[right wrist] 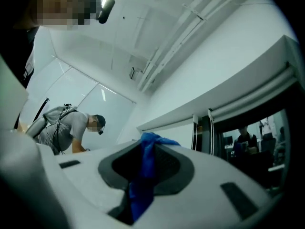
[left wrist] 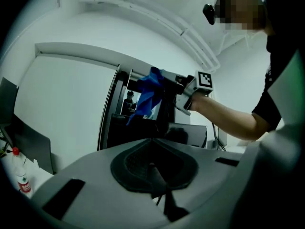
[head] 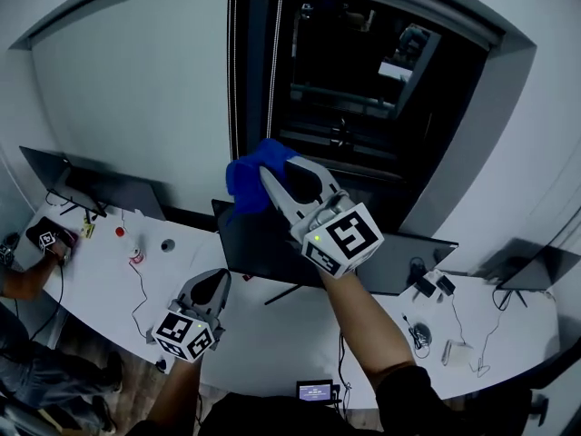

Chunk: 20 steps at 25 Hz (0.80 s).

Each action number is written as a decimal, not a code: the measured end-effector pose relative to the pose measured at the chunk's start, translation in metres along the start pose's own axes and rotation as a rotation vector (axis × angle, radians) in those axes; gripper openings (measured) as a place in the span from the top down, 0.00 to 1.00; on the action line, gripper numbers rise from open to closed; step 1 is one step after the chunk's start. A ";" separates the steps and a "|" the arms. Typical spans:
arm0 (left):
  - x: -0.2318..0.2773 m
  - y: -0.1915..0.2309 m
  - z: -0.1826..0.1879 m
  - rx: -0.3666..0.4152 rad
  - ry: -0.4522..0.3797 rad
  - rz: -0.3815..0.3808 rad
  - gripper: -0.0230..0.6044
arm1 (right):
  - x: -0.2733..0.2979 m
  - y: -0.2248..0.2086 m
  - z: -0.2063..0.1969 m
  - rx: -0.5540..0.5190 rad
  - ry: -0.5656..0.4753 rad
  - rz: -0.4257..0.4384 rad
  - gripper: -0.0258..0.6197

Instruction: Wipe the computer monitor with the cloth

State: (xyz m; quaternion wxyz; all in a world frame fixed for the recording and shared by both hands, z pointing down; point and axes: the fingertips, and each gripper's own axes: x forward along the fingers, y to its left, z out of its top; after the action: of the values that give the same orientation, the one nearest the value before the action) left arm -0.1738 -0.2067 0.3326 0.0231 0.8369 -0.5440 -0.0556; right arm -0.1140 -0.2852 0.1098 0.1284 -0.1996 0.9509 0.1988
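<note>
My right gripper [head: 275, 183] is raised high and forward at the end of my outstretched, bare right forearm [head: 363, 321], its jaws pinched tight on a bunched blue cloth [head: 249, 176]. My left gripper [head: 216, 282] sits lower and closer to my body (marker cube turned toward the head camera), pointing forward, its jaws pressed together with nothing between them.

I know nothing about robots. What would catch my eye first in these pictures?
The bright blue cloth stands out first, clamped in the right gripper and held up by the top left edge of the dark monitor on the white desk. Lower left, the left gripper hangs shut on nothing.
</note>
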 end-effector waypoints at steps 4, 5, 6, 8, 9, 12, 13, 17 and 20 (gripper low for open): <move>-0.005 0.015 0.008 -0.002 -0.023 -0.031 0.97 | 0.039 -0.003 -0.013 -0.023 0.036 -0.009 0.86; -0.006 0.019 0.009 -0.003 -0.025 -0.036 0.97 | 0.047 -0.003 -0.020 -0.019 0.049 -0.009 0.86; -0.007 0.023 0.009 -0.004 -0.027 -0.040 0.97 | 0.054 -0.003 -0.026 -0.015 0.065 -0.009 0.86; -0.008 0.031 0.010 -0.009 -0.030 -0.044 0.97 | 0.067 0.000 -0.042 -0.003 0.102 -0.005 0.86; -0.009 0.036 0.009 -0.014 -0.031 -0.044 0.97 | 0.073 0.003 -0.052 0.002 0.125 -0.001 0.86; -0.012 0.048 0.004 -0.031 -0.030 -0.044 0.97 | 0.087 0.016 -0.085 0.009 0.226 0.034 0.86; -0.014 0.051 0.002 -0.037 -0.027 -0.046 0.97 | 0.089 0.022 -0.096 0.007 0.270 0.053 0.86; -0.017 0.059 -0.009 -0.060 -0.009 -0.057 0.97 | 0.090 0.041 -0.127 -0.049 0.433 0.100 0.86; -0.016 0.061 -0.014 -0.070 -0.003 -0.070 0.97 | 0.086 0.052 -0.135 -0.111 0.513 0.120 0.86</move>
State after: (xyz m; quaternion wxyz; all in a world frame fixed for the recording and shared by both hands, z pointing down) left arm -0.2340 -0.2171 0.3535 0.0498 0.8541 -0.5121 -0.0767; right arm -0.2355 -0.3274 0.2190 -0.1399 -0.1934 0.9501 0.2009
